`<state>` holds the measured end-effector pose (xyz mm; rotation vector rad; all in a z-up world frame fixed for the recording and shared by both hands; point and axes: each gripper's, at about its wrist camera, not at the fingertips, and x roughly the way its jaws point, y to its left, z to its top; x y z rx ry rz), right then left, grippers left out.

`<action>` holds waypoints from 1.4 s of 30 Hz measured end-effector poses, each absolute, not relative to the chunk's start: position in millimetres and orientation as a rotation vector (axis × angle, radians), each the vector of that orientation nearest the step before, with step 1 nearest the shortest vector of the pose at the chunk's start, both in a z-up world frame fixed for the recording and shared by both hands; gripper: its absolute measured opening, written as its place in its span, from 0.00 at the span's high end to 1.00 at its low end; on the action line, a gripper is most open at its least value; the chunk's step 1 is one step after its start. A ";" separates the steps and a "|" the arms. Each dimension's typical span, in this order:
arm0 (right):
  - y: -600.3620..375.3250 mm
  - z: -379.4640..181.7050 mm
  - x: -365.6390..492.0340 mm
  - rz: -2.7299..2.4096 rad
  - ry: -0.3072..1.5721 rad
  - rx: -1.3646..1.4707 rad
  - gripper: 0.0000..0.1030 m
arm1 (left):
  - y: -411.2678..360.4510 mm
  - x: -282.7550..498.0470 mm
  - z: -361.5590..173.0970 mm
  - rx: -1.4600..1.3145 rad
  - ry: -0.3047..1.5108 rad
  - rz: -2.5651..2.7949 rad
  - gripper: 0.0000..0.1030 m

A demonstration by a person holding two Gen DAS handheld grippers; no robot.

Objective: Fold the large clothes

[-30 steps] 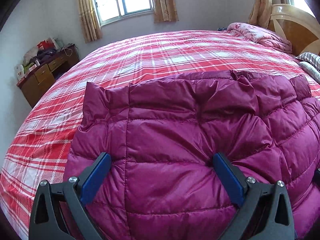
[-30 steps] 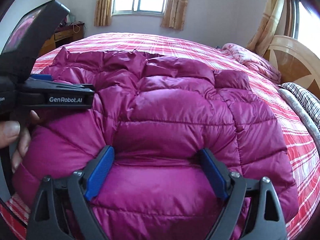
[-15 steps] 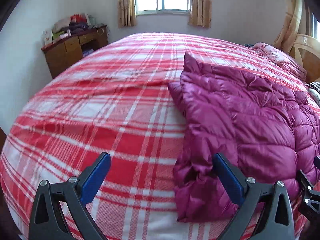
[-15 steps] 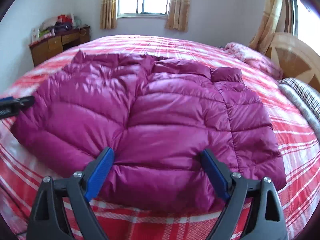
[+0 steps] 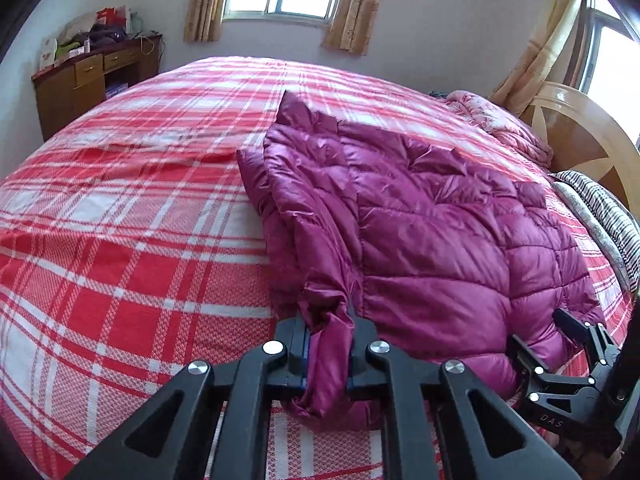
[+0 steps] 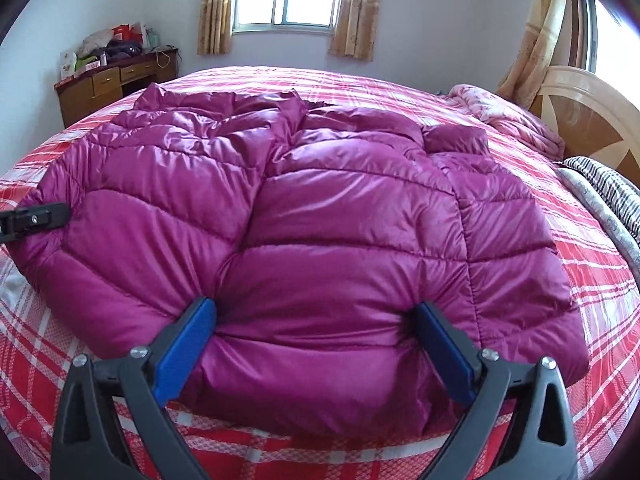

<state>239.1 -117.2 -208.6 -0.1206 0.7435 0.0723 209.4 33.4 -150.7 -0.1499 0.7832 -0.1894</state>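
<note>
A magenta quilted down jacket (image 5: pixel 420 232) lies spread on the red-and-white plaid bed cover (image 5: pixel 120 240). My left gripper (image 5: pixel 330 340) is shut on a bunched corner of the jacket's near left edge, and the cloth hangs out between its jaws. In the right wrist view the jacket (image 6: pixel 320 208) fills the middle. My right gripper (image 6: pixel 316 344) stands wide at the near hem, jaws opening, and the puffy hem bulges between its blue pads (image 6: pixel 188 344). The left gripper's tip (image 6: pixel 36 218) shows at the jacket's left side.
A wooden desk (image 5: pixel 92 76) piled with clutter stands at the far left wall. A wooden headboard (image 5: pixel 580 140), a pink quilt (image 5: pixel 500 124) and striped bedding (image 5: pixel 600 208) lie along the right. Plaid cover stretches left of the jacket.
My left gripper swung from over the jacket to its left edge and closed on the corner. The jacket now lies flatter. The right gripper's jaws stand slightly wider.
</note>
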 end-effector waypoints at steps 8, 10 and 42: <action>-136.1 -172.6 215.6 0.077 0.665 -0.047 0.16 | -14.3 186.5 -72.6 0.005 0.577 -0.314 0.93; -147.5 -162.5 208.1 0.056 0.639 -0.035 0.16 | -31.5 186.9 -58.6 0.038 0.545 -0.358 0.93; -315.8 -212.4 192.4 -0.400 0.784 0.278 0.15 | -301.5 178.9 -120.9 0.515 0.450 -0.635 0.85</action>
